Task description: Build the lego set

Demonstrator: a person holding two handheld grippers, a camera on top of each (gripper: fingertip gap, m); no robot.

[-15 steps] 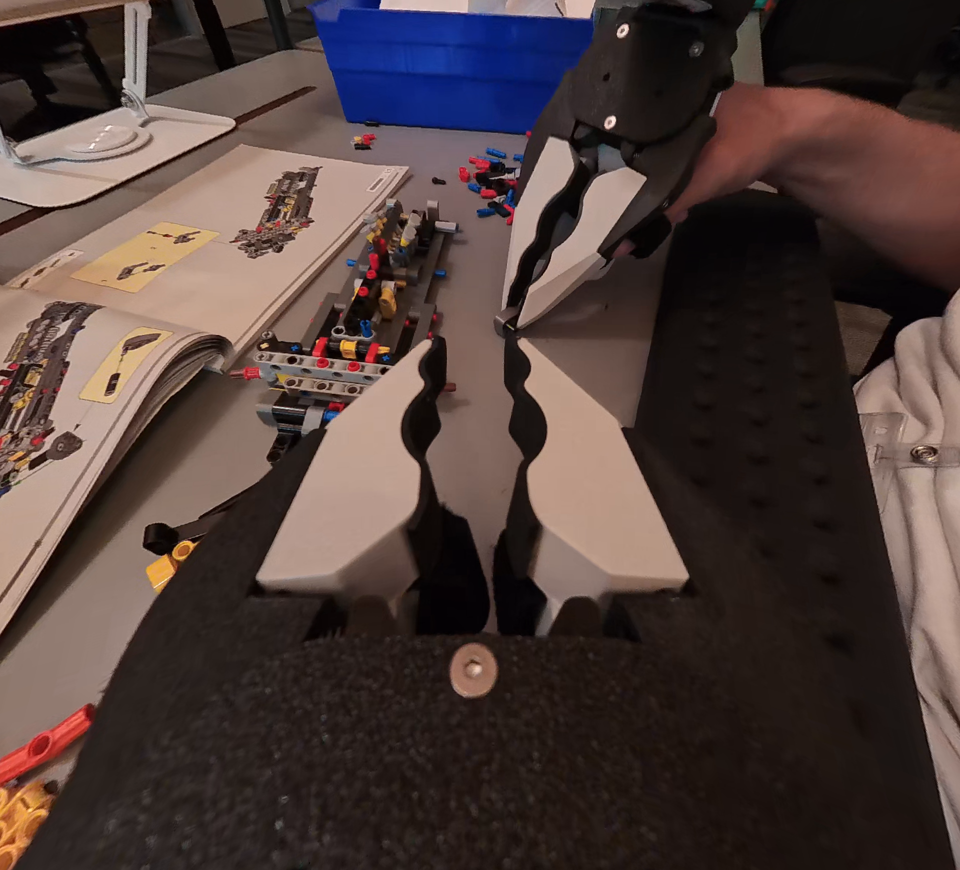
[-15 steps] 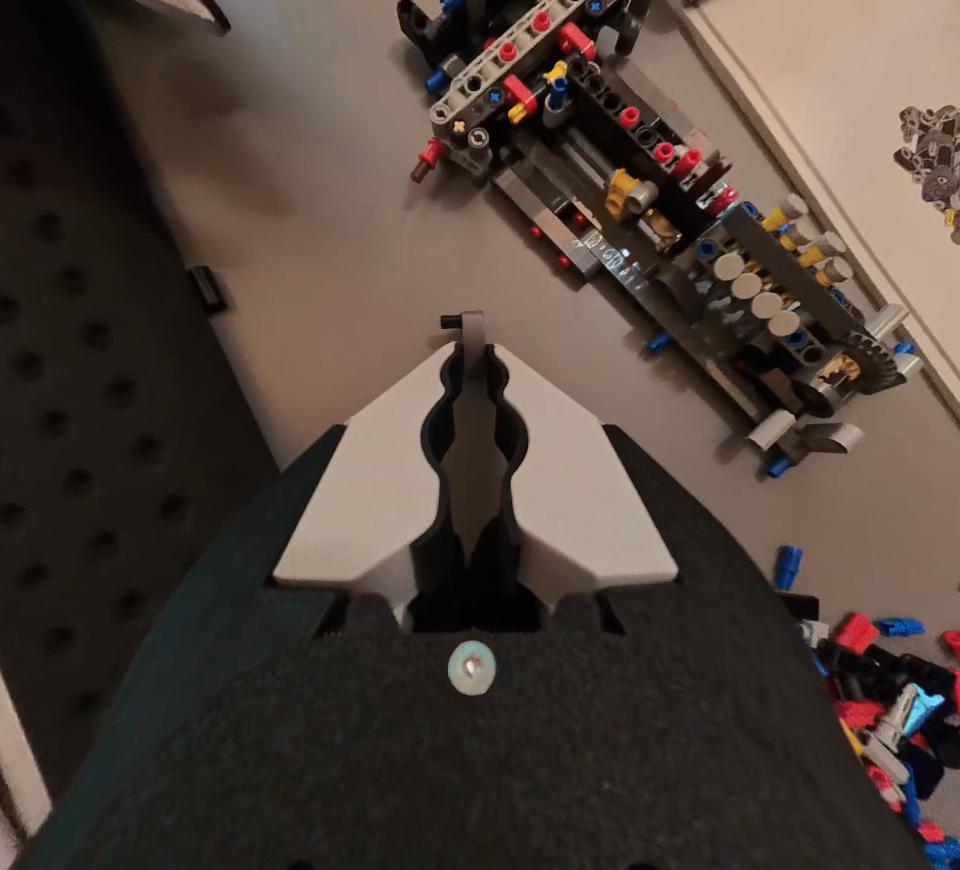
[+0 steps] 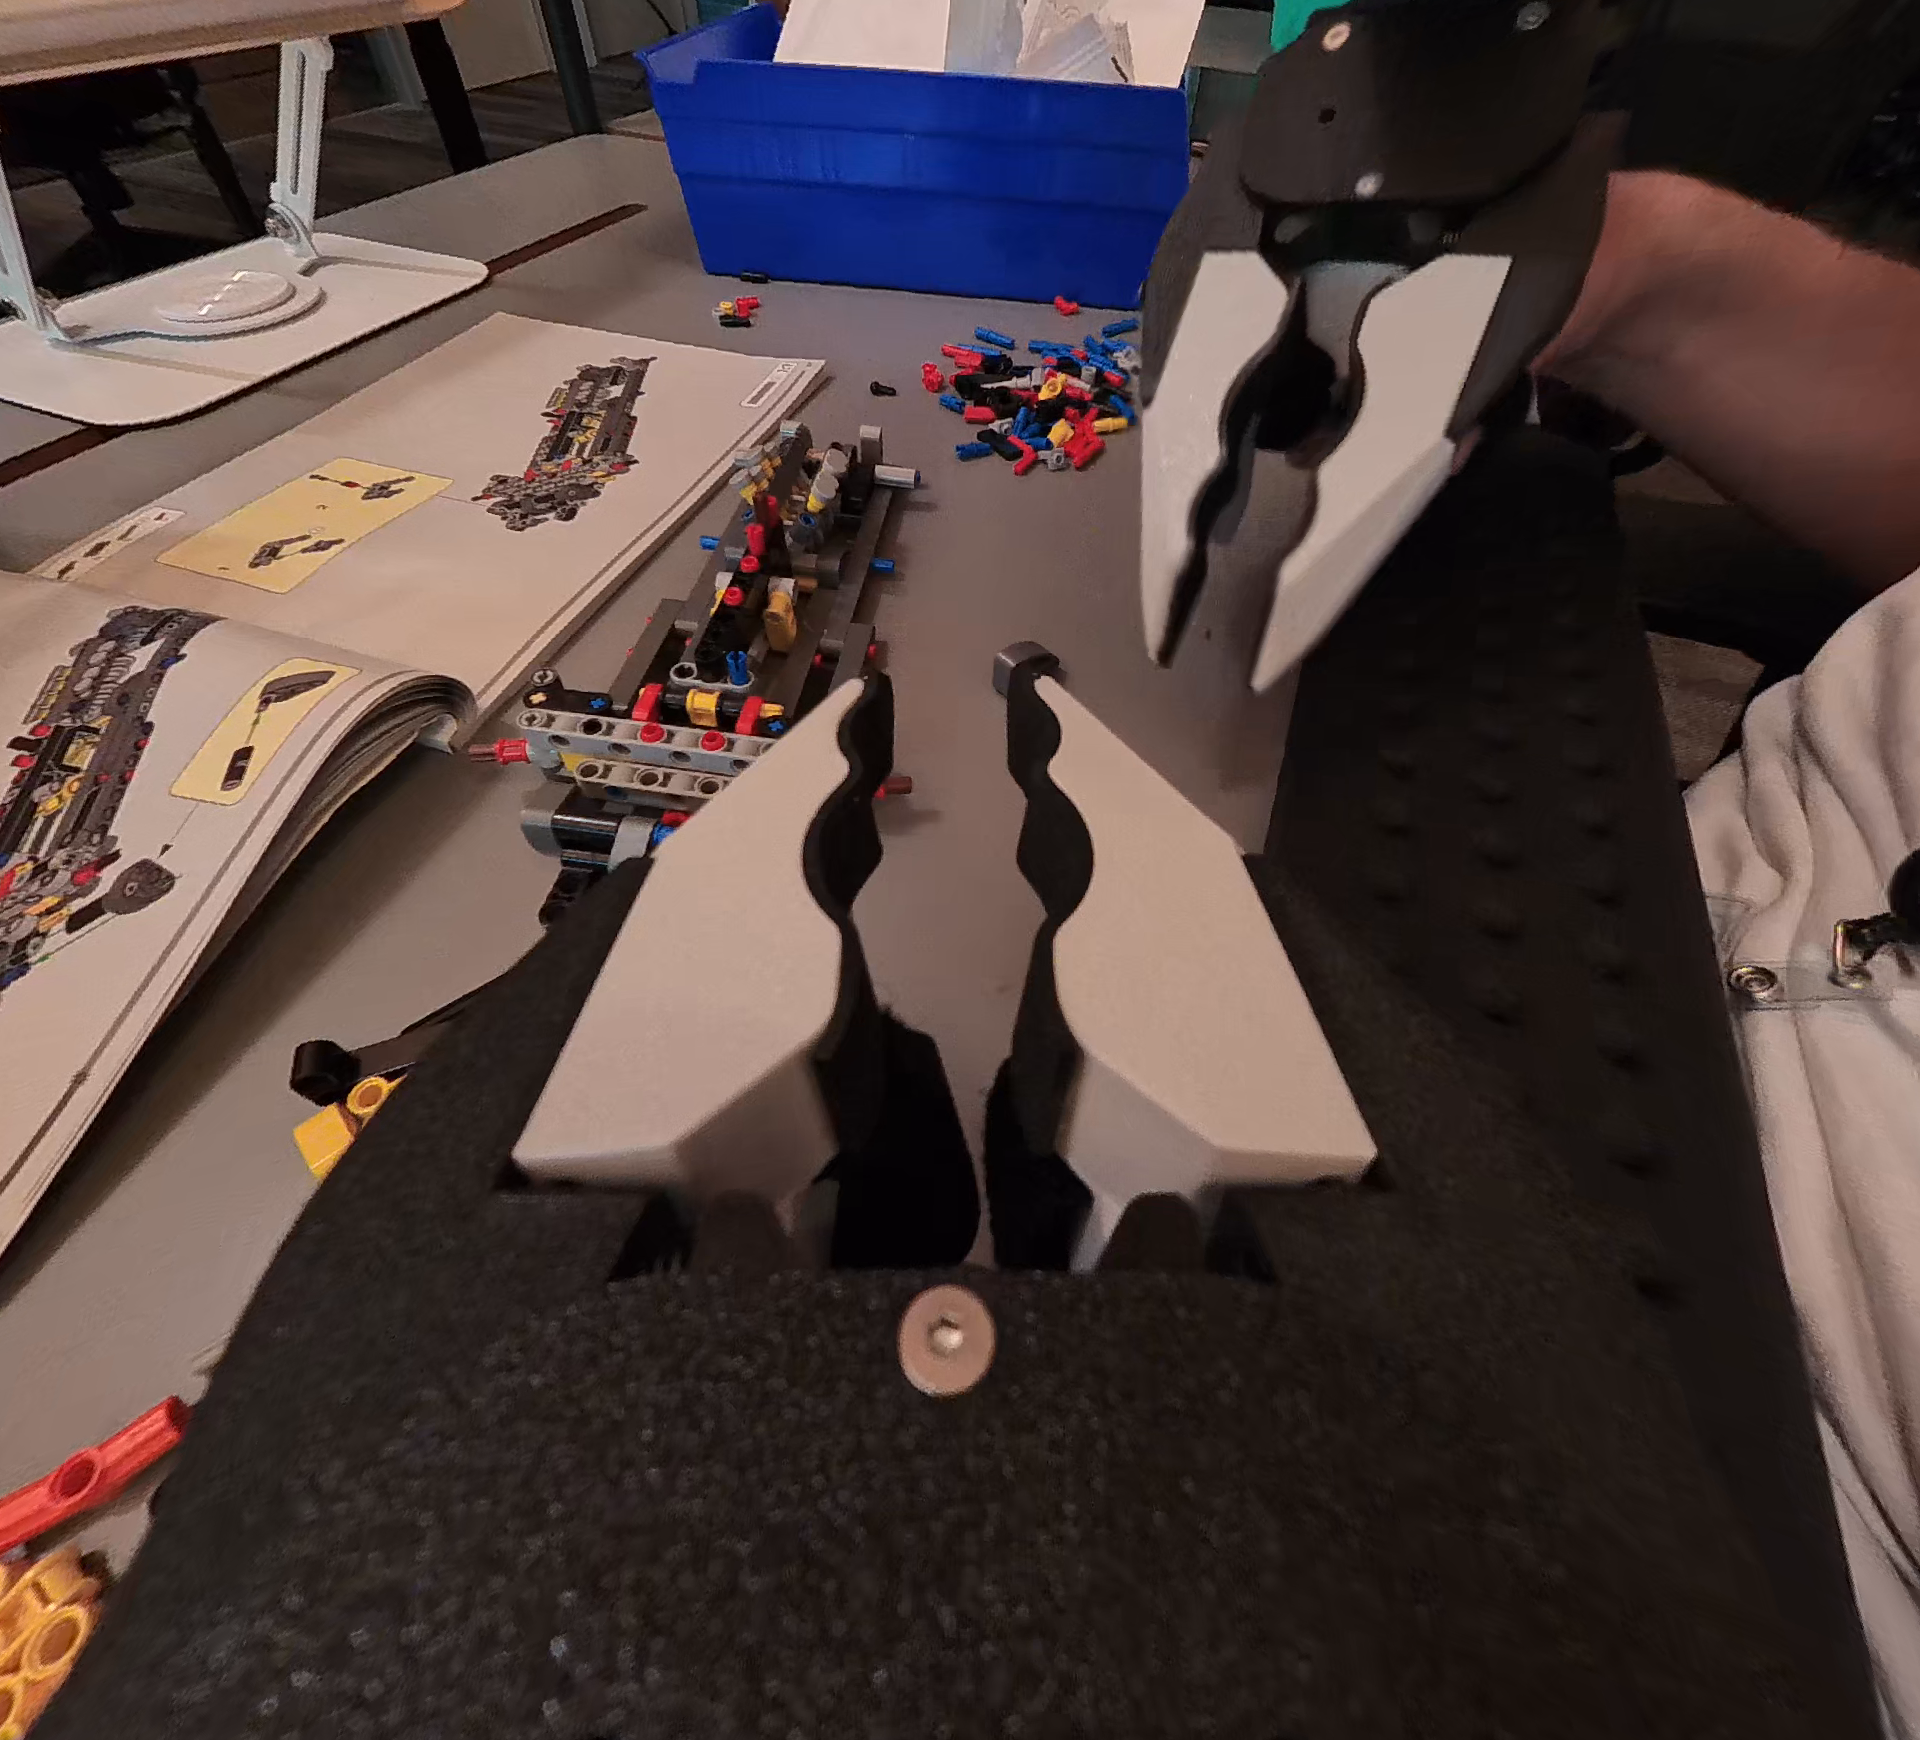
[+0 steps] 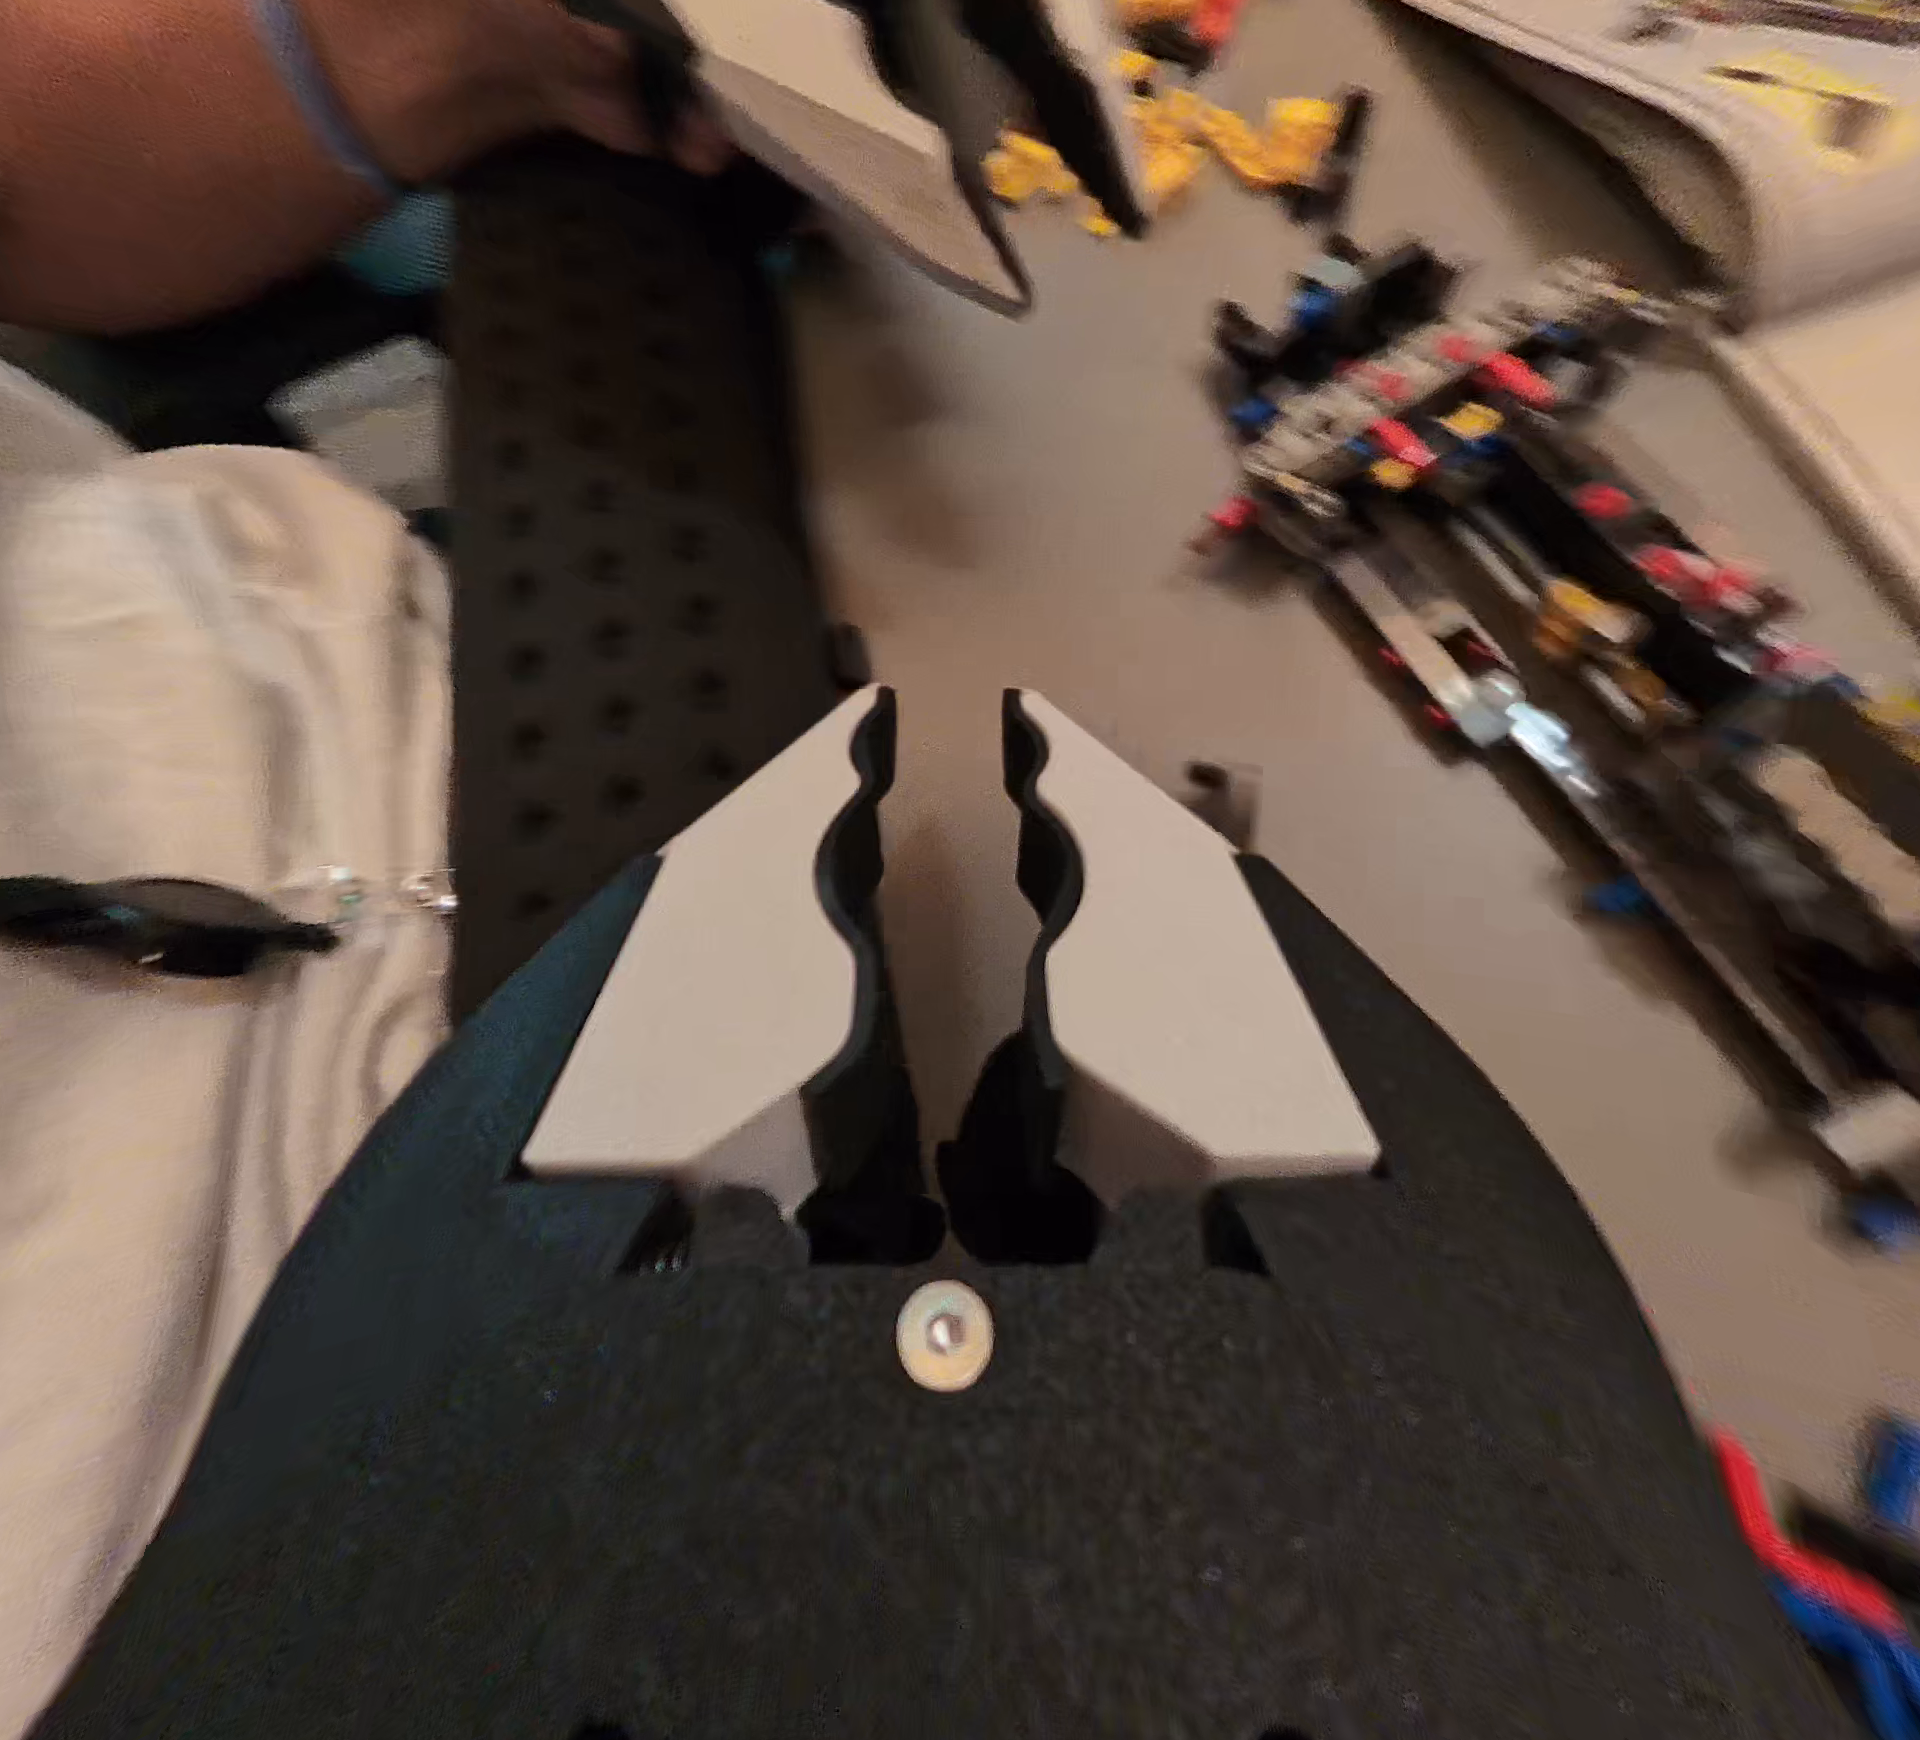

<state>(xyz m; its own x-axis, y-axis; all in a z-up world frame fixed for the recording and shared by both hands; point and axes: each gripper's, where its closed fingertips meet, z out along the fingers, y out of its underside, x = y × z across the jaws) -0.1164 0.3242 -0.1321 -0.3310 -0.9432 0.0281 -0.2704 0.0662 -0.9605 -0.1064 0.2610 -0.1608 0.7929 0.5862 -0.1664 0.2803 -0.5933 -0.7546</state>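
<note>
The long partly built lego model (image 3: 727, 651) lies on the grey table beside the open instruction booklet (image 3: 416, 495); it also shows, blurred, in the right wrist view (image 4: 1507, 495). A small grey piece (image 3: 1023, 664) lies on the table just beyond my left gripper's right fingertip; it also shows in the right wrist view (image 4: 1221, 786). My left gripper (image 3: 948, 693) is open and empty, low over the table. My right gripper (image 3: 1210, 667) hangs open and empty above the table, just right of the grey piece. In its own view the right gripper (image 4: 948, 714) is open, with the left gripper (image 4: 1075, 262) ahead.
A black perforated mat (image 3: 1455, 859) runs along the near right. A pile of small red, blue and black parts (image 3: 1039, 402) lies before a blue bin (image 3: 914, 184). Yellow pieces (image 3: 42, 1638) and a red beam (image 3: 83, 1472) lie near left. A white stand base (image 3: 208, 319) sits far left. Left tips to right tips: about 8 cm. It is some 20 cm from my left tips to the red beam (image 3: 83, 1472). My right wrist view (image 4: 1231, 16) looks at it from another angle.
My right gripper was shut on the small grey piece at the table. It has opened, let the piece go and lifted up and away. The left gripper has hardly moved.
</note>
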